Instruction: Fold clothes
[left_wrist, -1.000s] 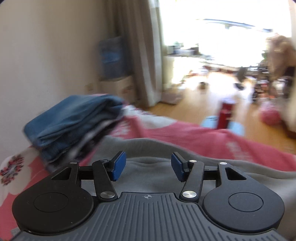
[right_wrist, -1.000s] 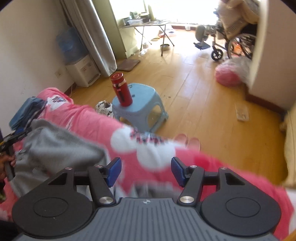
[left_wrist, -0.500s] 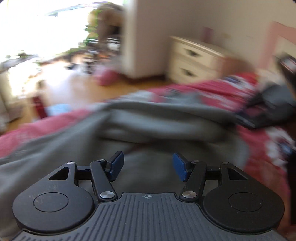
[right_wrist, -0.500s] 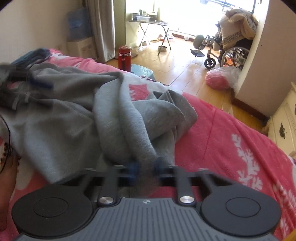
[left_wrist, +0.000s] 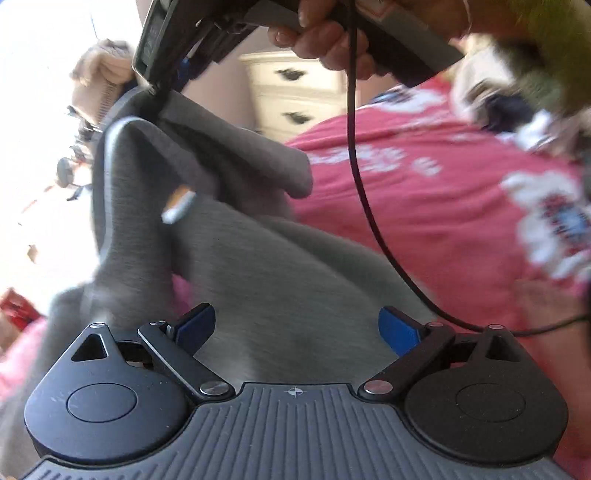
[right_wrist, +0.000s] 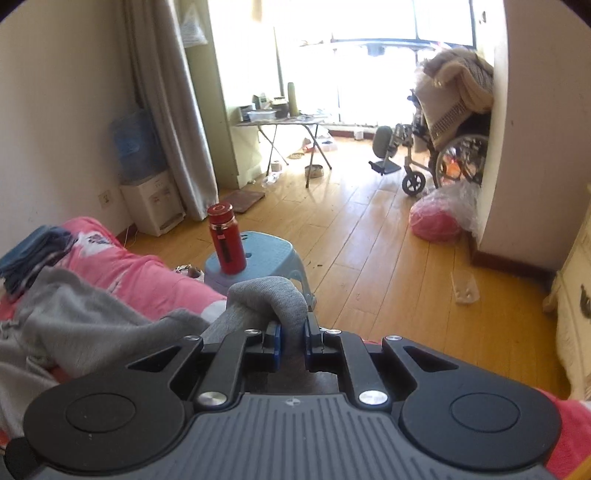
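Nearest the right wrist camera, the right tongs (right_wrist: 290, 341) are clamping a bunched fold of the grey sweatshirt (right_wrist: 92, 325), where a second ago they were standing apart over the bed with nothing between them. The cloth is arching up over the blue pads and trailing off to the left across the pink bedspread (right_wrist: 140, 273). The left tongs (left_wrist: 295, 326) are standing wide apart with nothing in them, hovering just above the sweatshirt's body; a second ago they were facing the window, and now they are looking toward the right tongs, which are lifting a corner clear of the bed. That suggests the garment is being raised to be spread or shaken out, so it is lying rumpled, not folded. Farther off, a blue folded stack (right_wrist: 33, 254) is resting at the bed's far corner. Beyond the bed, a red bottle (right_wrist: 226, 240) is standing on a blue stool (right_wrist: 266, 262); whether anything is in it cannot be told
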